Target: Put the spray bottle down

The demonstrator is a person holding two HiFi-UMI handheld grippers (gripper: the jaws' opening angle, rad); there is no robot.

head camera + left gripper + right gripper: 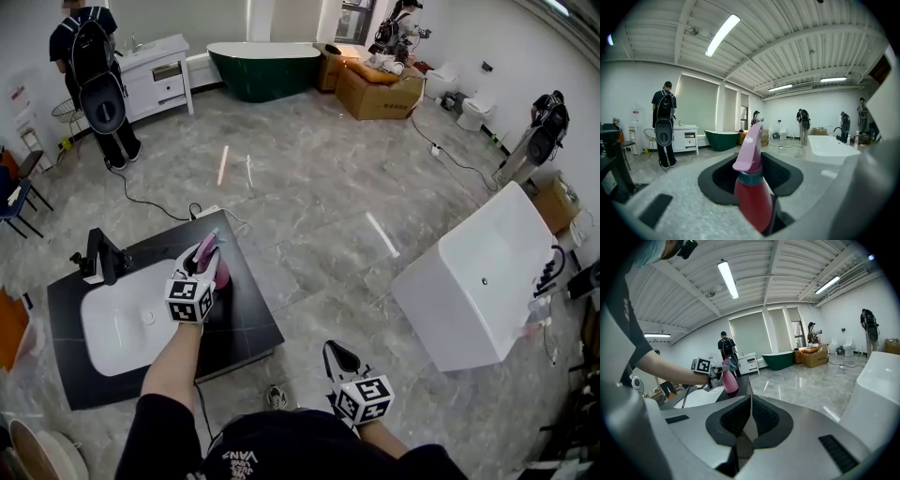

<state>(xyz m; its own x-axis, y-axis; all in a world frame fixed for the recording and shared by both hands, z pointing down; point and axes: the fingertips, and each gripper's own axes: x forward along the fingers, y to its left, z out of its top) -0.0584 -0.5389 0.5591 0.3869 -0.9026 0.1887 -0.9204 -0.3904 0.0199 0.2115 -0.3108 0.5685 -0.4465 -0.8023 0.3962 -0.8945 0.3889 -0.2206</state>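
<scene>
STEP: set-down in hand, release not yet made | left gripper (210,261): jaws clamped on spray bottle (752,199), upright, nozzle up | WHERE: over black surface (248,323) beside white basin (117,328), contact unclear | right gripper (339,360): jaws together, empty, well apart | NEXT: probably seat base flat, part jaws, withdraw without tipping
</scene>
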